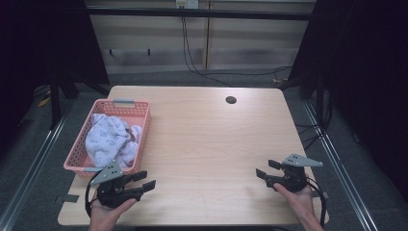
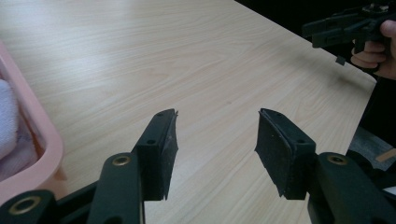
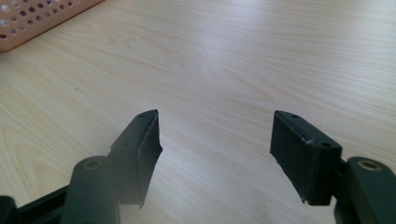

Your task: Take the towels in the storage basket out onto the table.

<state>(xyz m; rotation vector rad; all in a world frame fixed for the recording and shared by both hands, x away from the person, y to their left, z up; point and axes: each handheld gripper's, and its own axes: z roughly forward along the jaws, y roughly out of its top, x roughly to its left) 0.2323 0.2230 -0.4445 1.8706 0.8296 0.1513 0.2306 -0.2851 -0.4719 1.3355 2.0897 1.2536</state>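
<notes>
A pink plastic basket stands on the left side of the wooden table, holding a crumpled white cloth with a small print. My left gripper rests near the table's front left corner, just in front of the basket, open with nothing between its jaws. In the left gripper view the basket's pink rim and a bit of the cloth lie at the left, and my own left gripper points across bare wood. My right gripper sits near the front right edge, open and empty; my right gripper faces bare table.
A round cable hole sits in the table's far right part. The basket's perforated wall appears at the top left of the right gripper view. The other hand with its gripper shows far off in the left gripper view. Dark floor surrounds the table.
</notes>
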